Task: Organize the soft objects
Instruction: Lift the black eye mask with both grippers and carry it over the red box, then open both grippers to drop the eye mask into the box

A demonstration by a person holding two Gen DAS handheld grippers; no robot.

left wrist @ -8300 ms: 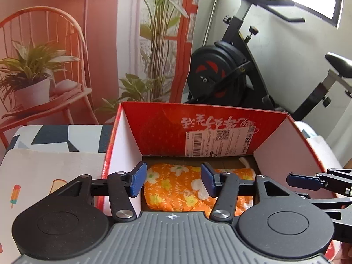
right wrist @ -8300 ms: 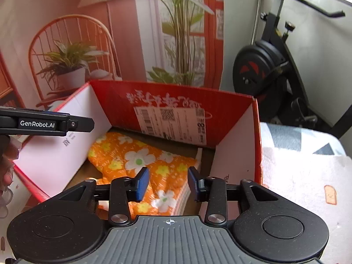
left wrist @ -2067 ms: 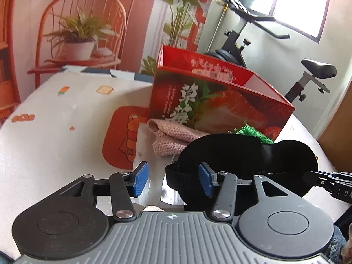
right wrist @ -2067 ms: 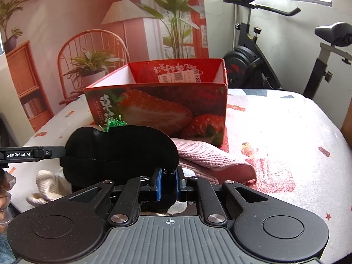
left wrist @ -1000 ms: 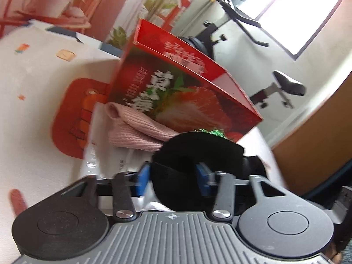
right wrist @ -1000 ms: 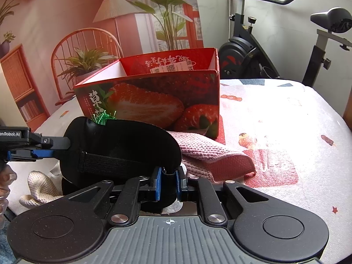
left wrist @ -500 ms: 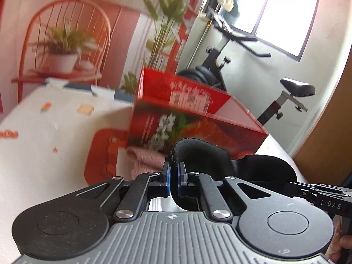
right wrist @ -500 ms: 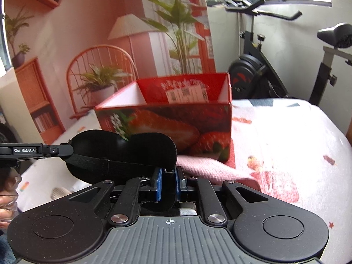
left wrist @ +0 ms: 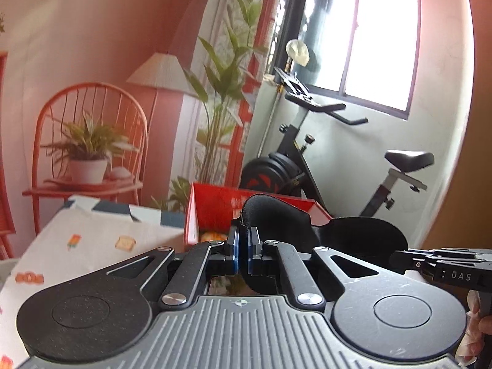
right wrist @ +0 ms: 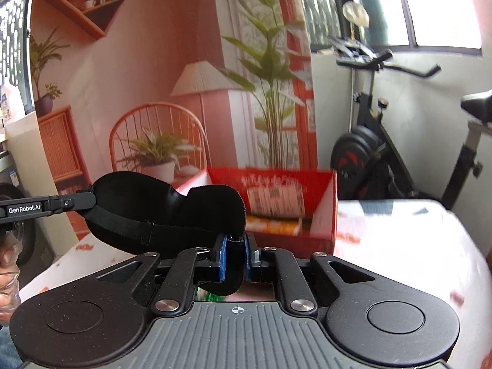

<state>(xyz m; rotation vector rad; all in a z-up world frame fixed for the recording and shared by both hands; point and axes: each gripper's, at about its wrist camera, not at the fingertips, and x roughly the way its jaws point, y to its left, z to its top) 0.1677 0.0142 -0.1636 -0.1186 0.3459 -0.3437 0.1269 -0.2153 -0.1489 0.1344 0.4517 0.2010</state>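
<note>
A black padded sleep mask (right wrist: 160,212) with an elastic strap hangs in the air between both grippers. My right gripper (right wrist: 235,259) is shut on its right end. My left gripper (left wrist: 243,253) is shut on the other end of the mask (left wrist: 276,218); its fingers (right wrist: 61,204) show at the left of the right wrist view. Behind and below stands the open red strawberry box (right wrist: 323,190), with folded orange floral cloth (right wrist: 273,223) inside. The right gripper's fingers (left wrist: 442,261) show at the right of the left wrist view.
The box (left wrist: 215,196) stands on a white patterned tablecloth (right wrist: 399,240). Behind it are an exercise bike (left wrist: 307,153), an orange chair with a potted plant (left wrist: 87,150) and a printed backdrop. A person's hand (right wrist: 7,276) shows at the left edge.
The left gripper closed on the mask's end. Both grippers then rose with the mask, lifting it off the table; the pink towel and green tinsel dropped out of view.
</note>
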